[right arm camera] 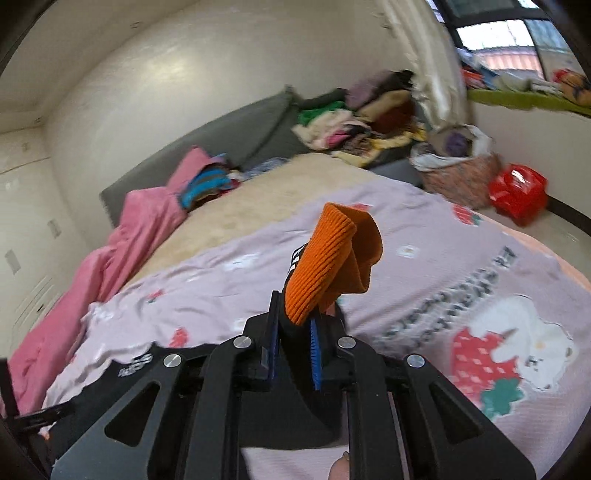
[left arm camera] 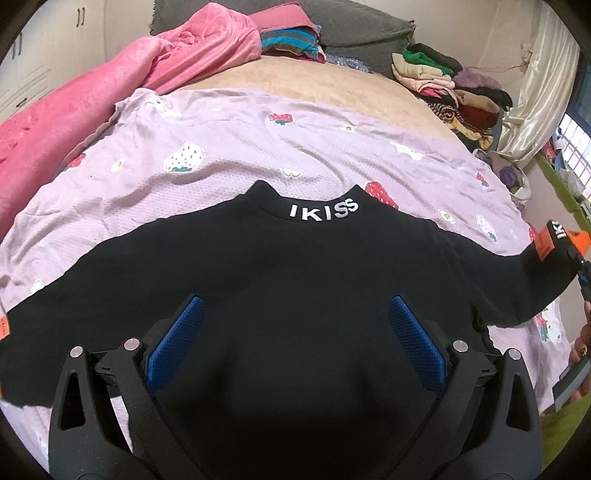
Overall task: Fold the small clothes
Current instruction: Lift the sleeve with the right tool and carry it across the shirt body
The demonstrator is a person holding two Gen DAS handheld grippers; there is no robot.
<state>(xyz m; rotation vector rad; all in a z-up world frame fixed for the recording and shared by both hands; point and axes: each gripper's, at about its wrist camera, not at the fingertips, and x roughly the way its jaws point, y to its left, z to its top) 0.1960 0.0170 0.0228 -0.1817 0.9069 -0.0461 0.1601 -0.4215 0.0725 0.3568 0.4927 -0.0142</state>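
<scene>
A black sweater with white "IKISS" lettering on its collar lies spread out on a lilac strawberry-print sheet. My left gripper hovers over the sweater's body, open, its blue pads wide apart with nothing pressed between them. The sweater's right sleeve is lifted off the bed at the far right, and its orange cuff is in my right gripper. In the right wrist view the right gripper is shut on the sleeve end, with the ribbed orange cuff sticking up above the fingers.
A pink blanket is bunched along the bed's left side. Piles of folded clothes sit at the far right corner near grey pillows. Beside the bed stand a basket and a red box. A hand shows at the right edge.
</scene>
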